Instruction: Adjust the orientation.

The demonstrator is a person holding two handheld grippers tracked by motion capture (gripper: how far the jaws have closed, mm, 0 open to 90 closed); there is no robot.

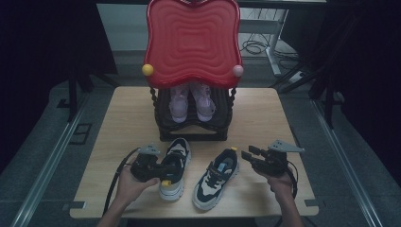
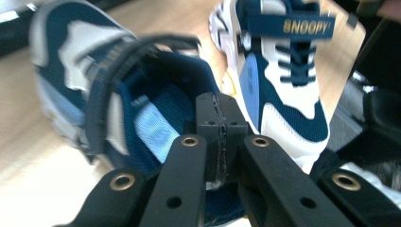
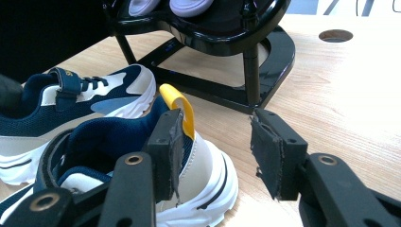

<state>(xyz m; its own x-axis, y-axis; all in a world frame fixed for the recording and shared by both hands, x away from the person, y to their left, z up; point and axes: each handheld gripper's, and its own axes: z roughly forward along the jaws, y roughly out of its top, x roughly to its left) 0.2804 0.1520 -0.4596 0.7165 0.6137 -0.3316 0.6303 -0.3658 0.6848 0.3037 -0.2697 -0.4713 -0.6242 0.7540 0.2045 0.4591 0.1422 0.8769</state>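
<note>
left tongs point(image 1: 163, 171) clamped on left sneaker point(image 1: 176, 166) collar; thin fabric could slip, shoe drops on bench point(image 1: 265, 118). right tongs point(image 3: 215, 156) wide, empty beside right sneaker point(image 1: 216, 178).

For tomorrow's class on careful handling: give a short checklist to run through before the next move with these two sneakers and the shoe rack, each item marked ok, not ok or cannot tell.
1. Left gripper shut on the left sneaker, at the collar beside its opening: ok.
2. Grip firm enough to lift that sneaker: cannot tell.
3. Right gripper open, jaws apart: ok.
4. Right sneaker caught by the right gripper: not ok, one jaw is beside its heel with the yellow loop, the other over bare table.
5. Lower shelf of the shoe rack free: not ok, a pink pair sits there.
6. Both sneakers upright on their soles: ok.
</note>
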